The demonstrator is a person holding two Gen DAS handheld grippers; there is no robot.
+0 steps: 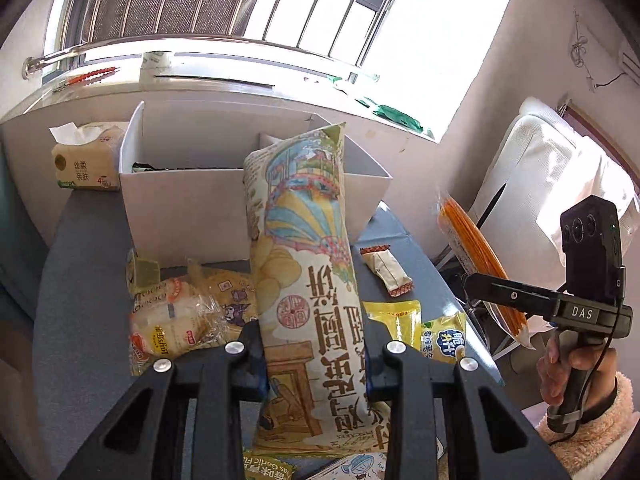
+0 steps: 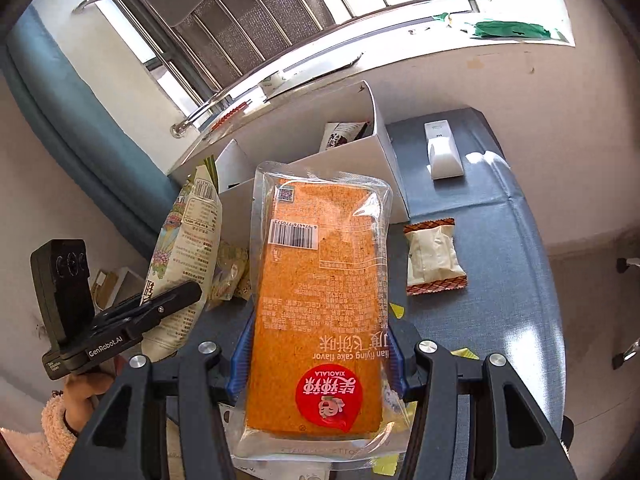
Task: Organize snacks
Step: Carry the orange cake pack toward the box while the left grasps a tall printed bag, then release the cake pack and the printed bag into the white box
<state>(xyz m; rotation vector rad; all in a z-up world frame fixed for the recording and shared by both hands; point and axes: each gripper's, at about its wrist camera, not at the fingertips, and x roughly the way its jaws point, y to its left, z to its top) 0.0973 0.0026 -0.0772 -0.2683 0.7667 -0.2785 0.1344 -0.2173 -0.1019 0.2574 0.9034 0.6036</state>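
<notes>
left gripper clamps chip bag, long axis toward 12 | white box at 12, nearer left | right gripper grips orange snack pack

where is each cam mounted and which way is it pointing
Left wrist view: sits on the left gripper, looks forward and down along its fingers, which clamp a tall chip bag, toward the white divided box; the right hand shows at the right edge.
Right wrist view: sits on the right gripper, looks down its fingers, which clamp an orange cake pack, toward the box; the left hand shows lower left.
Shared: both packs, the box, the small beige wrapped snack, the grey tabletop.
</notes>
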